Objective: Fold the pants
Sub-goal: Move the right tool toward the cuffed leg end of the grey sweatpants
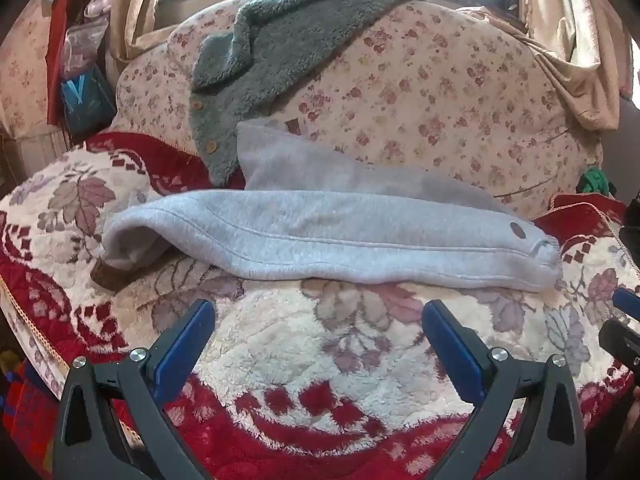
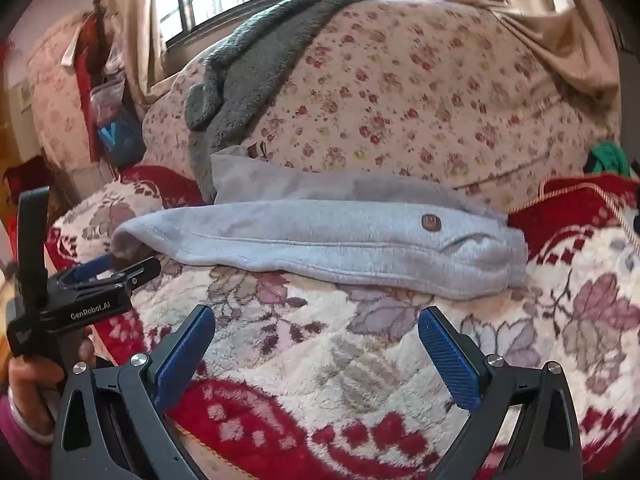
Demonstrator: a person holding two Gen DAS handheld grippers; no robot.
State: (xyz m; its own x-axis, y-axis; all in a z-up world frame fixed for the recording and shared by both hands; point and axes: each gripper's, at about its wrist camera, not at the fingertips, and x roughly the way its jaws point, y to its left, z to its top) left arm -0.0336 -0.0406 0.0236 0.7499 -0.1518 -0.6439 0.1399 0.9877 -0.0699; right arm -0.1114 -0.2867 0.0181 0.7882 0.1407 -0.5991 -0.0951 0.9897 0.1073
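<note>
Light grey fleece pants (image 1: pixel 320 236) lie lengthwise across a red and cream floral blanket (image 1: pixel 304 360), one layer folded over the other. A brown round patch (image 2: pixel 431 222) marks their right end. My left gripper (image 1: pixel 318 314) hovers open just in front of the pants' near edge, with nothing between its blue pads (image 1: pixel 188 344). My right gripper (image 2: pixel 316 320) is also open and empty, a little short of the pants (image 2: pixel 320 240). In the right wrist view the left gripper (image 2: pixel 132 266) sits close to the pants' left end, held by a hand (image 2: pixel 28 376).
A big floral quilt pile (image 1: pixel 420 92) rises right behind the pants, with a grey fuzzy buttoned garment (image 1: pixel 288 28) draped over it. A window and beige curtains (image 1: pixel 560 52) are behind. A blue bag (image 1: pixel 82 98) stands at the left, something green (image 2: pixel 608 158) at the right.
</note>
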